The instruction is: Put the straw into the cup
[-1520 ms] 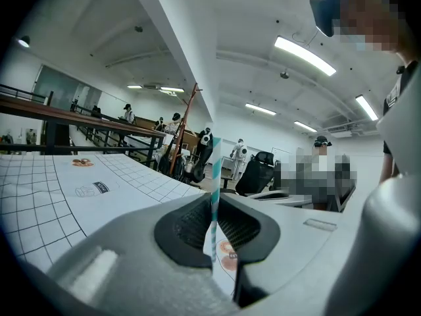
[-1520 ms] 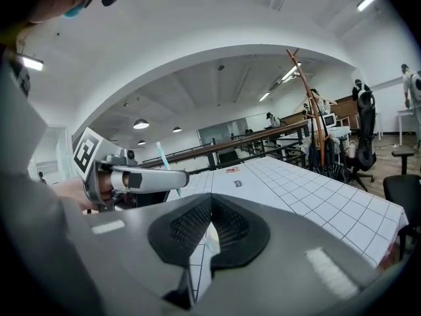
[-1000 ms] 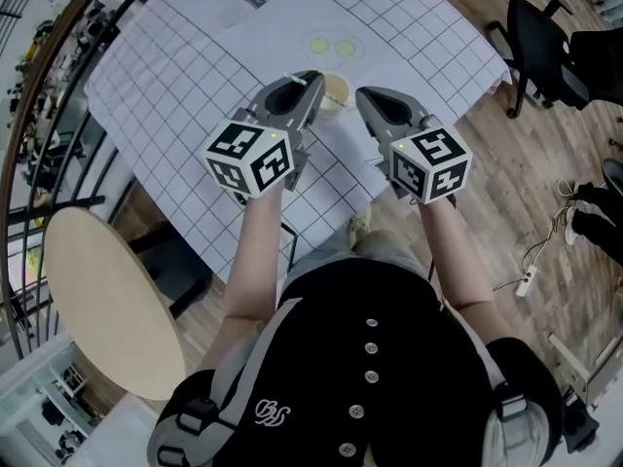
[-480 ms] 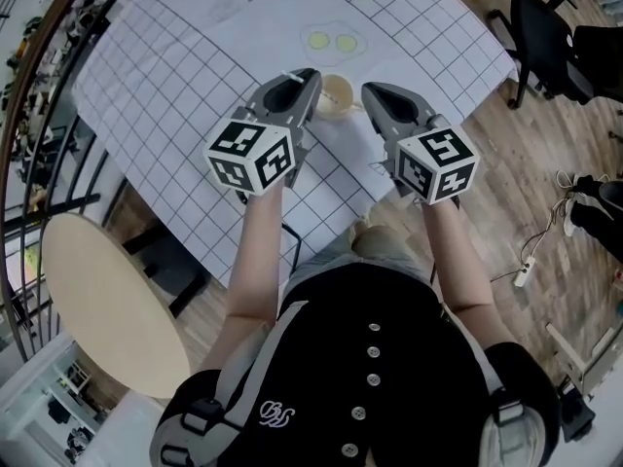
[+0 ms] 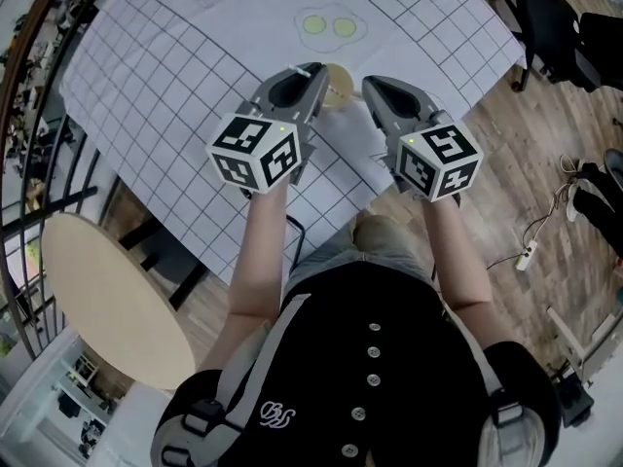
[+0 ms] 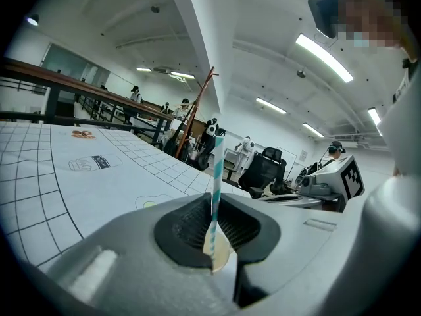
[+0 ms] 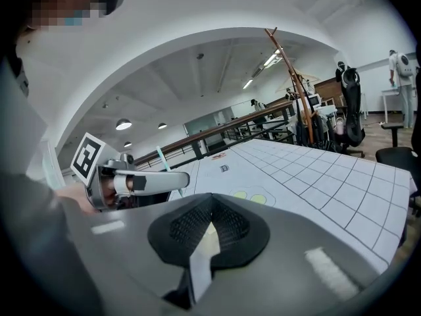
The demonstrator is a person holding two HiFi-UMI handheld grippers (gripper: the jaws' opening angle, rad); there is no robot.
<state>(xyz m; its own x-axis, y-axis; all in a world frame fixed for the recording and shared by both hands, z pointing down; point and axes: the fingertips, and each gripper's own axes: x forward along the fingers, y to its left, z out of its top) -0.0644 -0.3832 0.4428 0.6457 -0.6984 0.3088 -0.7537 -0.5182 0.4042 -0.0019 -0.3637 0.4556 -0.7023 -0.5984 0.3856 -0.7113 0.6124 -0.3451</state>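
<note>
Straw (image 6: 215, 170): teal-and-white striped, upright, pinched between the closed jaws of the left gripper (image 6: 214, 199). Its upper length rises above the jaw tips at the centre of the left gripper view. In the head view only a short pale piece shows at that gripper's tip, just left of the cup (image 5: 339, 88). Whether its lower end is inside the cup cannot be told.

Cup: cream, open-topped, standing on the table (image 5: 165, 76), upper centre of the head view, between the tips of the left gripper and the right gripper (image 5: 373, 88).

Right gripper: jaws closed together, nothing between them, tip just right of the cup.

Table: covered by a white sheet with a black grid. Two printed green circles (image 5: 329, 25) lie above the cup in the frame.

Round table (image 5: 107, 300): beige, lower left of the head view.

Office chair (image 5: 550, 27): black, upper right, on a wooden floor.
</note>
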